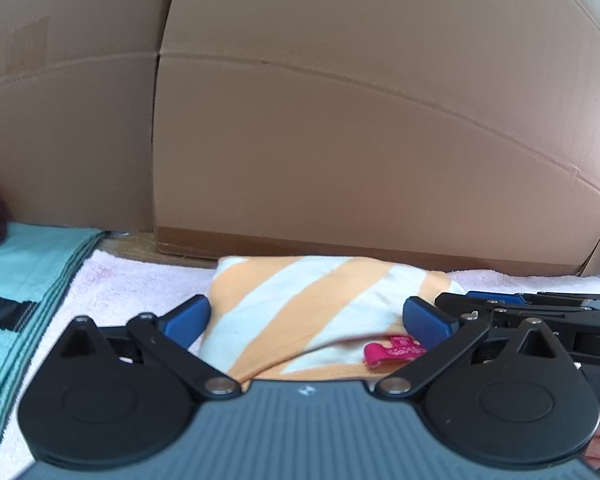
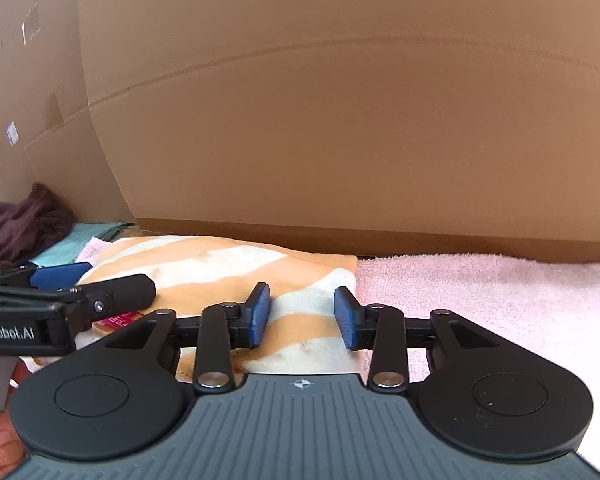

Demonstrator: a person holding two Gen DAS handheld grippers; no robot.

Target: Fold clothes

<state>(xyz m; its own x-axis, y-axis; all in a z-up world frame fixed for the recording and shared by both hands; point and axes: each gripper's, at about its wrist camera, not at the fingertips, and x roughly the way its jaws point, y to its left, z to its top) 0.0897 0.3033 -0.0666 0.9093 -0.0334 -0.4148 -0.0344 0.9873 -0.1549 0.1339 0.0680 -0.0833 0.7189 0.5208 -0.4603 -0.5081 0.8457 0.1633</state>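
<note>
Cloth [image 1: 324, 320], orange and white striped, folded into a thick bundle, lies on a pink towel [image 2: 500, 300] just in front of a big cardboard box [image 1: 360, 140]. Pink tag [image 1: 392, 352] sticks out at its near edge.

Left tool [image 1: 306, 316] is spread wide and released, blue pads either side of the bundle, not pressing it. Right tool [image 2: 302, 316] sits over the bundle's right end, jaws apart, striped fabric between the pads [image 2: 260, 312] but no squeeze visible; looks released, though whether the pads brush the fabric is hard to tell from this angle. Both tools are close side by side: the right one's arm shows at the right edge of the left wrist view, the left one's at the left edge of the right wrist view.

Further out: teal cloth with a dark stripe [image 1: 24, 280] left of the towel, dark maroon garment [image 2: 24, 228] heaped beyond it. Fingertips of the person's hand [image 2: 0, 444] visible at the lower left corner.
</note>
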